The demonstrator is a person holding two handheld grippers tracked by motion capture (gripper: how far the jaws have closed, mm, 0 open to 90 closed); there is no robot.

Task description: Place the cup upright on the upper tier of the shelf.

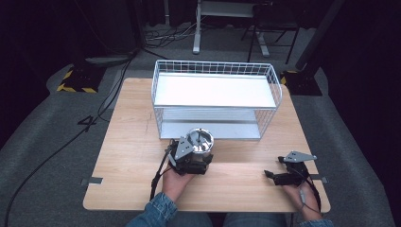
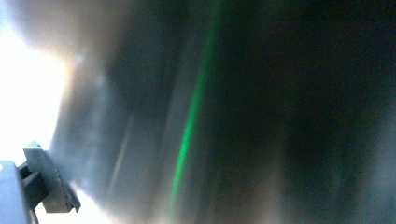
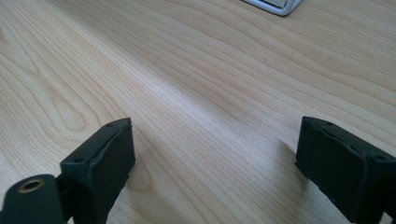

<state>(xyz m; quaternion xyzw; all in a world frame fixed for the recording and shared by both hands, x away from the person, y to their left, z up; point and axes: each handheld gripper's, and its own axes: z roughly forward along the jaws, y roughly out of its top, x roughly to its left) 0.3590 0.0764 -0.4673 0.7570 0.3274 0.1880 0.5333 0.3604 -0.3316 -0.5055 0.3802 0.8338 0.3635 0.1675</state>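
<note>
A shiny round metal pot [image 1: 200, 141] is just in front of the white wire rack [image 1: 215, 106], near the table's middle. My left gripper [image 1: 193, 157] is shut on its near side, held by a hand coming from the bottom edge. In the left gripper view the pot's blurred metal wall [image 2: 243, 116], with a green streak reflected in it, is pressed close to the camera, and one jaw shows at the lower left. My right gripper [image 1: 272, 176] rests low at the table's front right, open, with bare wood between its fingers [image 3: 100, 158].
The two-level wire rack has white shelves and stands at the back of the wooden table [image 1: 127, 142]; its corner [image 3: 275, 4] shows in the right gripper view. Cables, a desk frame and chair legs are on the grey floor beyond.
</note>
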